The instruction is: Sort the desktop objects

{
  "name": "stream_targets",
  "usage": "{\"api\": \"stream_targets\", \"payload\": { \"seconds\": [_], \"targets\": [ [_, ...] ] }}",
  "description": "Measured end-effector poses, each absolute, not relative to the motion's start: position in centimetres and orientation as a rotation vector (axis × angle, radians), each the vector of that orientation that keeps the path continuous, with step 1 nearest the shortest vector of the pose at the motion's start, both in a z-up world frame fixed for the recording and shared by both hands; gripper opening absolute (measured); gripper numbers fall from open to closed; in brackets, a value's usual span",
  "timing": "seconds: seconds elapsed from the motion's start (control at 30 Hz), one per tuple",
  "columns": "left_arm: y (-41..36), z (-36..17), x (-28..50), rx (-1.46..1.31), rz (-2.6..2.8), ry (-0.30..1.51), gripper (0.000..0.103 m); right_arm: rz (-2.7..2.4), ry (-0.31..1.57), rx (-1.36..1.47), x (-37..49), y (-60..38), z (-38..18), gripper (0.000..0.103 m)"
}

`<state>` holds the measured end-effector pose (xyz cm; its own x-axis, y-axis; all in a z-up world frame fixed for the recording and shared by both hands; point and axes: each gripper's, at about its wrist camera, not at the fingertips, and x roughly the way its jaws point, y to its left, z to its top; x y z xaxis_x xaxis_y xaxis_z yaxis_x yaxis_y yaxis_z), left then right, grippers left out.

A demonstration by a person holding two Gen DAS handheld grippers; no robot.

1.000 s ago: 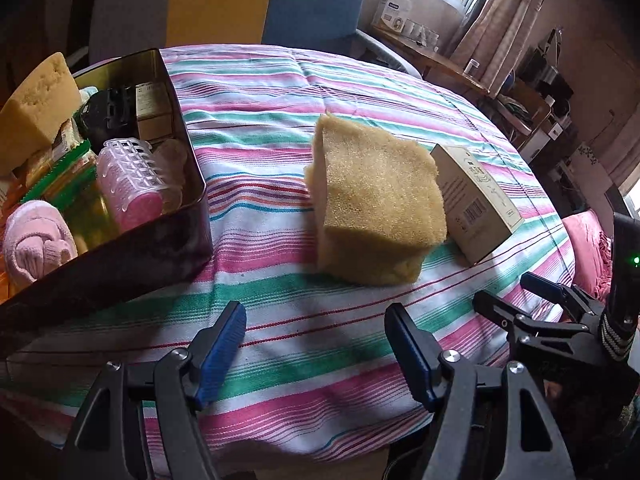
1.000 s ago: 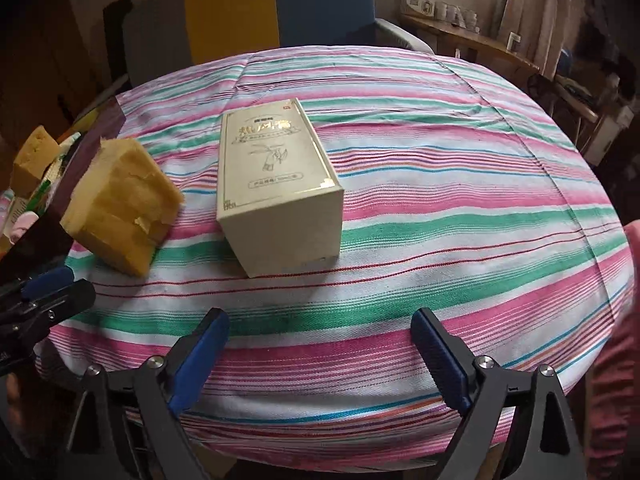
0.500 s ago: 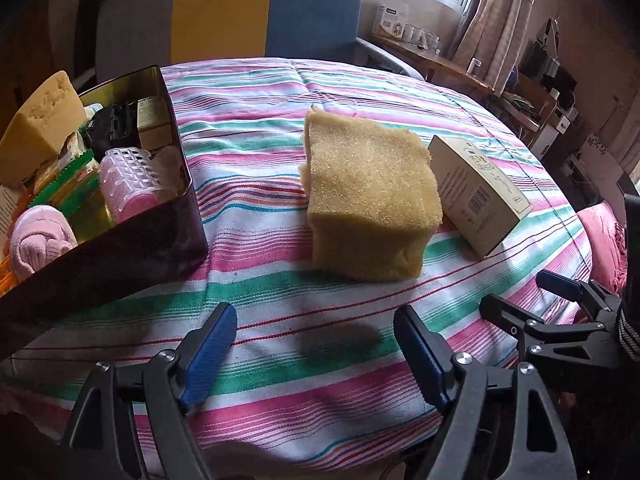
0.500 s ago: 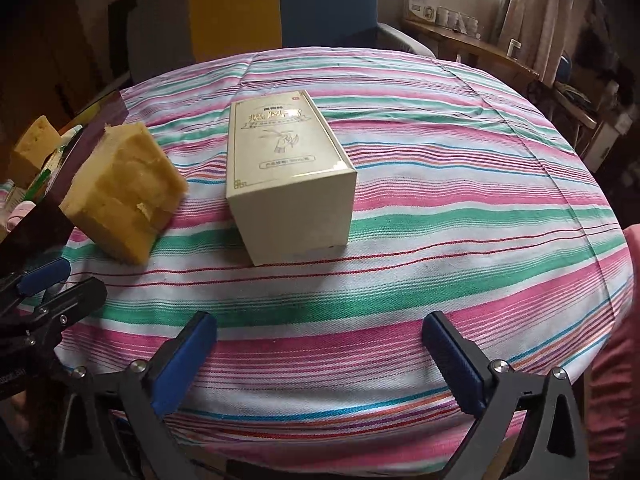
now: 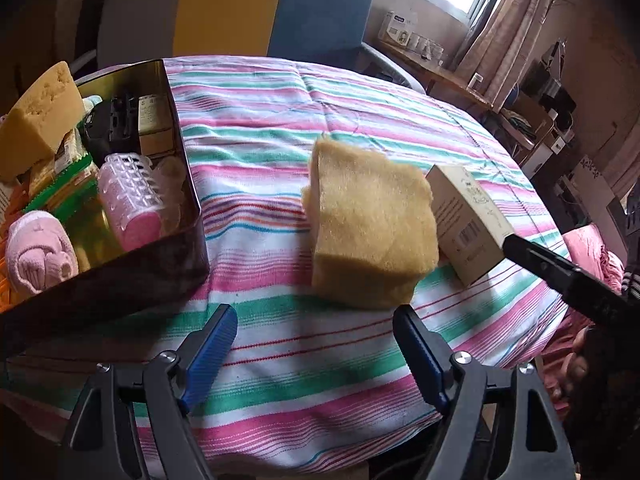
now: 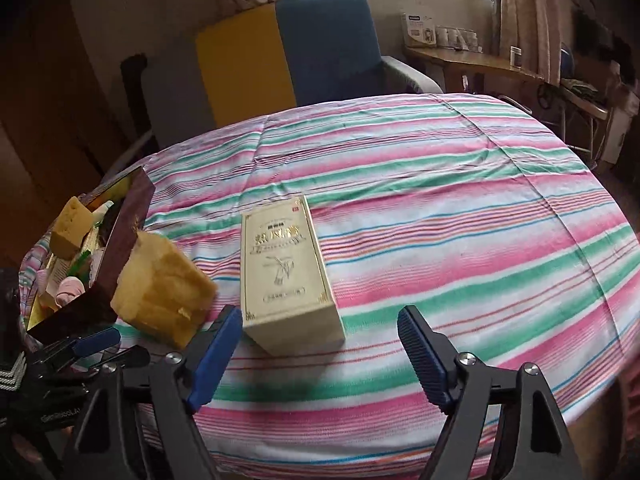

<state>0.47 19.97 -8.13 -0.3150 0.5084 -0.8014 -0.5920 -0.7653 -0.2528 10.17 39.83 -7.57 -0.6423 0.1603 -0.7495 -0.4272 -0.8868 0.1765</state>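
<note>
Right gripper point(image 6: 320, 354) fingers closing, nothing between them yet — centre them on the box point(image 6: 286, 272) near the tabletop's front edge; left gripper point(image 5: 314, 350) fingers apart, empty.

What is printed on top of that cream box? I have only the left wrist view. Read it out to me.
Observer: In the right wrist view, the top of the cream box has gold lettering above a line drawing, all inside a gold border.
Operator: Now report the right claw. Say where the box sits against it.
Observer: The right claw is closing. The box's near end lies between its fingertips, close beside the left finger and well clear of the right one. The pads do not grip it yet.
</note>
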Motion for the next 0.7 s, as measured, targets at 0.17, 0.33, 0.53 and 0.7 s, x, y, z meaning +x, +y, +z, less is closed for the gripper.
{"api": "stream_targets", "payload": {
  "seconds": [0.17, 0.33, 0.53, 0.7],
  "targets": [
    [21.0, -7.4, 0.3, -1.177, 2.085, 0.175, 0.082, 2.553, 0.431, -1.167, 7.4, 39.8, -8.2, 0.081],
    [22.4, -7.5, -0.3, -1.184, 2.048, 0.222, 0.082, 2.528, 0.358, -1.217, 6.1, 39.4, -9.5, 0.063],
    [23.3, -6.5, -1.1, -1.162, 2.057, 0.220, 0.082, 2.524, 0.336, -1.234, 6.1, 39.5, -10.6, 0.053],
    [23.5, -6.0, -0.5, -1.155, 2.008, 0.185, 0.082, 2.528, 0.338, -1.239, 6.3, 39.5, -11.2, 0.053]
  ]
}}
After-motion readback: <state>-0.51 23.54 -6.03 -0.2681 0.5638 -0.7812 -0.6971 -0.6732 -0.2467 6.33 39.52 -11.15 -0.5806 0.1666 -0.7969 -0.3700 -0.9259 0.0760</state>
